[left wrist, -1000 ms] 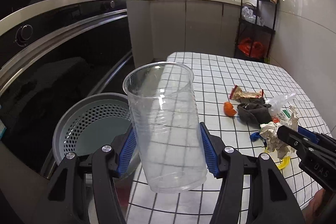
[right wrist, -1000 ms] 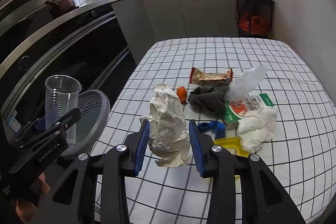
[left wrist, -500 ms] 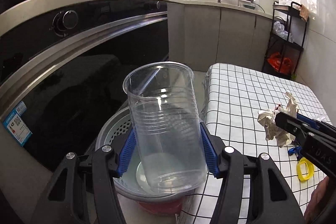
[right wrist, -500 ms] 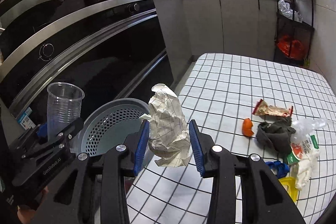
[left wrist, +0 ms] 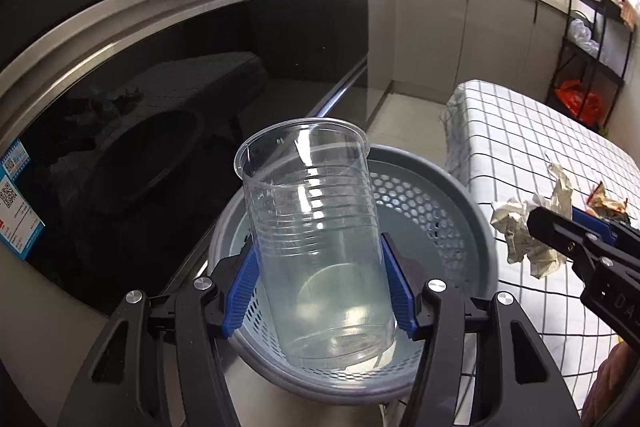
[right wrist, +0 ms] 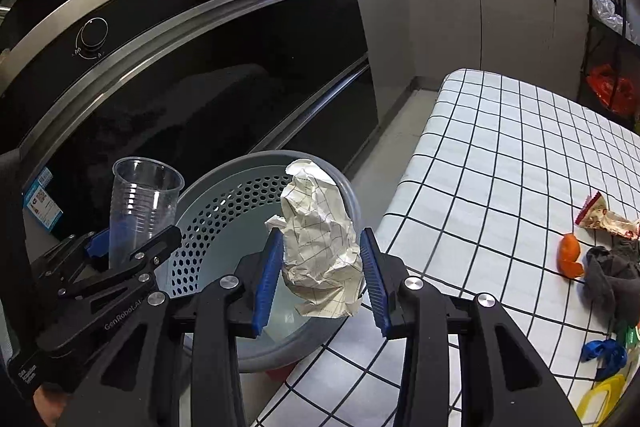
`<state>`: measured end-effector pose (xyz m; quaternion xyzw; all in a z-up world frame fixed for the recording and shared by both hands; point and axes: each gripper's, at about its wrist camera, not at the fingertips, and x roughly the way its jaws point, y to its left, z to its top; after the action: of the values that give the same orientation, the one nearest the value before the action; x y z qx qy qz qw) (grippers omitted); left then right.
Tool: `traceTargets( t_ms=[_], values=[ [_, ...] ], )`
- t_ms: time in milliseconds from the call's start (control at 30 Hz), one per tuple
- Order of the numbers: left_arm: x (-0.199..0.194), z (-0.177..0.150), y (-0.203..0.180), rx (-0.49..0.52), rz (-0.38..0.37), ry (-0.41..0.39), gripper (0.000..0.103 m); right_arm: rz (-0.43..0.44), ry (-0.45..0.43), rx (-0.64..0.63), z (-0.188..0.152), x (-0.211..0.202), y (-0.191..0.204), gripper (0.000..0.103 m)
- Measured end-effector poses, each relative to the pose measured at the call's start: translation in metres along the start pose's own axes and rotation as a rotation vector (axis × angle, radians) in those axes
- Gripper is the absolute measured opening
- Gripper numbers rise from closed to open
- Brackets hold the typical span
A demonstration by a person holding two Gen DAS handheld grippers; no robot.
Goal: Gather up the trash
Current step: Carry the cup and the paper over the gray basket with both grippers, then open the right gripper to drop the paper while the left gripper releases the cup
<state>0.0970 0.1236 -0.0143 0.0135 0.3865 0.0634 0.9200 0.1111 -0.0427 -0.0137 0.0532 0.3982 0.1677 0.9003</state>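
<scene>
My left gripper [left wrist: 316,291] is shut on a clear plastic cup [left wrist: 312,227], held upright directly above the grey perforated bin [left wrist: 452,211]. My right gripper [right wrist: 320,275] is shut on a crumpled ball of checked paper [right wrist: 320,247] and holds it over the bin's right rim [right wrist: 344,187], beside the table edge. The cup in the left gripper also shows in the right wrist view [right wrist: 140,203]. The paper and the right gripper show in the left wrist view [left wrist: 524,235].
The checked table [right wrist: 500,155] to the right holds a snack wrapper [right wrist: 604,219], orange peel [right wrist: 570,255], a dark cloth [right wrist: 612,275], blue scrap [right wrist: 604,351] and a yellow ring [right wrist: 600,399]. A black oven front [right wrist: 200,87] stands close on the left.
Both grippers have swung left from the table to the bin. The cup now hangs over the bin's middle and the paper over its right rim.
</scene>
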Motion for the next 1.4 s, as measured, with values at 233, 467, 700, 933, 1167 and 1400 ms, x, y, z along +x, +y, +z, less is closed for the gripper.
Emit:
traceTargets(
  t_ms=[233,467,700,933,1167,1400],
  values=[
    [0.022,-0.005,0.012,-0.022,-0.011,0.055,0.058,0.03,0.042,-0.016,0.001,0.024,0.007,0.038],
    [0.034,-0.007,0.015,-0.023,-0.019,0.107,0.06,0.05,0.078,-0.03,0.001,0.041,0.009,0.038],
    [0.04,-0.007,0.017,-0.023,-0.011,0.123,0.062,0.069,0.093,-0.03,0.005,0.05,0.009,0.043],
    [0.035,-0.008,0.021,-0.03,-0.006,0.1,0.08,0.059,0.047,-0.029,0.007,0.045,0.013,0.067],
    [0.035,-0.007,0.023,-0.03,-0.007,0.102,0.081,0.056,0.048,-0.021,0.007,0.048,0.012,0.067],
    [0.031,-0.007,0.022,-0.029,-0.007,0.09,0.081,0.052,0.04,-0.018,0.003,0.039,0.01,0.067]
  ],
)
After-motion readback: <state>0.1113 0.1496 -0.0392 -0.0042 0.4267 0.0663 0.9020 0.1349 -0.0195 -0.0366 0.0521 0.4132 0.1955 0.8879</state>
